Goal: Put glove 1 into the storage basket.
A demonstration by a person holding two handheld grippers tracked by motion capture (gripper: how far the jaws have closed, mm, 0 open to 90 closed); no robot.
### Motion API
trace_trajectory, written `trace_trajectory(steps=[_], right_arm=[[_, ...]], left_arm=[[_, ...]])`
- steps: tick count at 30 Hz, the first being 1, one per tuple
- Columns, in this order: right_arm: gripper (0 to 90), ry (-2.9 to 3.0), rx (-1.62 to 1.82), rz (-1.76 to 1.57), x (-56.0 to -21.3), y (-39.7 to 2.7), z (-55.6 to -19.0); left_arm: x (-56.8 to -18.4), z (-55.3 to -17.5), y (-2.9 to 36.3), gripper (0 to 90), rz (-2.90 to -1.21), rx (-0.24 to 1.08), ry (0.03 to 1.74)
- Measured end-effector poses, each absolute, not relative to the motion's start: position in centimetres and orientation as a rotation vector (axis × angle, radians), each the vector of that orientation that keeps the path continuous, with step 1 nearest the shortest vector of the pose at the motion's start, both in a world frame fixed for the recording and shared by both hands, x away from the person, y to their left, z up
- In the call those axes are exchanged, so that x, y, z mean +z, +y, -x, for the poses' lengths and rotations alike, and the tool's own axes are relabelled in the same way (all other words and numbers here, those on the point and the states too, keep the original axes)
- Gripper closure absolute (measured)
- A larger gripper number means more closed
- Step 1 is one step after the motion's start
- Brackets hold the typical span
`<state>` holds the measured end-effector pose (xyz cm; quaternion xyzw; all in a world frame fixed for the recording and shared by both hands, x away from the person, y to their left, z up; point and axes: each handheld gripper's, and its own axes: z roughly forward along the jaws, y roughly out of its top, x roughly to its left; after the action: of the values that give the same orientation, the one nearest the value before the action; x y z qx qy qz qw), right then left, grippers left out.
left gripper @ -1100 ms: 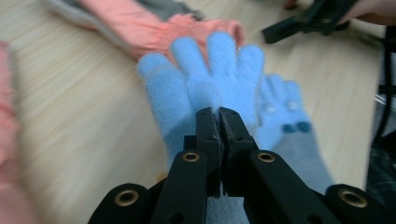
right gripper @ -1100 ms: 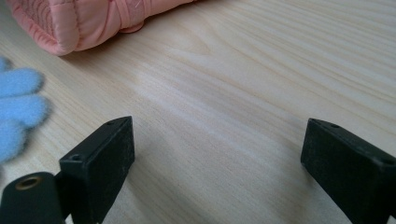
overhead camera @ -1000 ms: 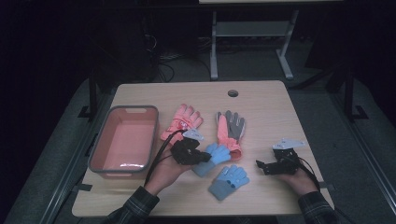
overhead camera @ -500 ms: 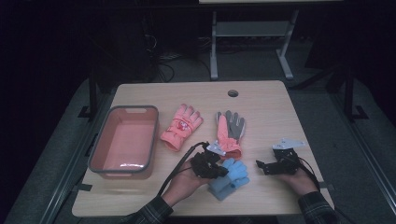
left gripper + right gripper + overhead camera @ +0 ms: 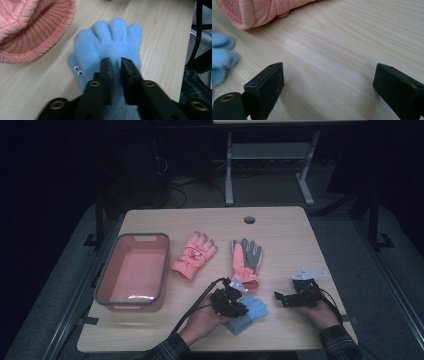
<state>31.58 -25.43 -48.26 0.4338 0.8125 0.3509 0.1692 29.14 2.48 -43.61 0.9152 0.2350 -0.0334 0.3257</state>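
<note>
While the light-wood table (image 5: 280, 227) takes up the middle of the high view, the left gripper (image 5: 231, 302) sits low and just left of centre in that frame, held in a hand whose plaid sleeve comes in from the bottom edge. Its two black jaws stand nearly together, with a narrow slot between them, over the fuzzy light-blue knit glove (image 5: 110, 47); in the left gripper view the tips press into the fleece at the palm, and they seem to pinch a fold of it, though the blur there keeps this from being certain. That blue glove lies flat near the bottom centre of the high view, fingers fanned toward the right, with two small googly eyes on its edge. Just above it lies a salmon-pink glove with a grey palm (image 5: 246, 260), its ribbed cuff nearest the left gripper and showing at the upper left of the left gripper view. Left of that, well apart, lies a second salmon-pink padded glove (image 5: 194, 255). A salmon-pink rectangular plastic tub with a grey rim (image 5: 112, 275) stands at the left of the table. At the lower right of the high view the right gripper (image 5: 286, 297) rests low over bare wood, its jaws spread wide with nothing between them, well apart from the blue glove.
</note>
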Motion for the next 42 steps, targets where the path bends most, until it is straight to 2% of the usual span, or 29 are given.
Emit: trace_trajectory(steps=[4, 5, 7, 9, 10, 12, 15, 20, 30, 36, 42], right_arm=[[9.2, 2.310, 0.997, -1.233, -48.3, -25.4, -31.6], [9.2, 2.310, 0.997, -1.233, -48.3, -25.4, -31.6], [9.2, 2.310, 0.998, -1.232, -48.3, -25.4, -31.6], [9.2, 2.310, 0.997, -1.232, -48.3, -25.4, -31.6], [9.2, 2.310, 0.997, -1.232, -48.3, -25.4, -31.6], [9.2, 2.310, 0.997, -1.232, -48.3, -25.4, -31.6], [9.2, 2.310, 0.997, -1.232, -48.3, -25.4, -31.6], [9.2, 2.310, 0.998, -1.231, -48.3, -25.4, -31.6], [9.2, 2.312, 1.000, -1.228, -48.3, -25.4, -31.6], [9.2, 2.312, 1.003, -1.229, -48.3, -25.4, -31.6], [9.2, 2.312, 1.003, -1.229, -48.3, -25.4, -31.6]], left_arm=[[-43.5, -29.0, 2.5, 54.4, -2.396, -0.081, 0.610], [-43.4, -29.0, 2.5, 54.4, -2.387, -0.085, 0.612], [-43.2, -28.8, 2.6, 43.0, -2.378, -0.062, 0.608], [-43.2, -28.6, 2.6, 26.8, -2.396, -0.022, 0.594], [-43.3, -28.5, 2.5, 26.8, -2.397, -0.007, 0.596], [-43.6, -28.6, 2.4, 20.3, -2.394, -0.014, 0.606], [-44.1, -28.7, 2.1, 15.9, -2.410, -0.016, 0.613], [-45.1, -28.7, 1.6, 15.4, -2.416, -0.008, 0.630], [-46.0, -28.2, 1.1, 16.2, -2.465, 0.093, 0.578], [-46.0, -27.9, 1.4, 23.7, -2.459, 0.121, 0.552], [-45.8, -28.1, 1.8, 38.1, -2.459, 0.116, 0.541]])
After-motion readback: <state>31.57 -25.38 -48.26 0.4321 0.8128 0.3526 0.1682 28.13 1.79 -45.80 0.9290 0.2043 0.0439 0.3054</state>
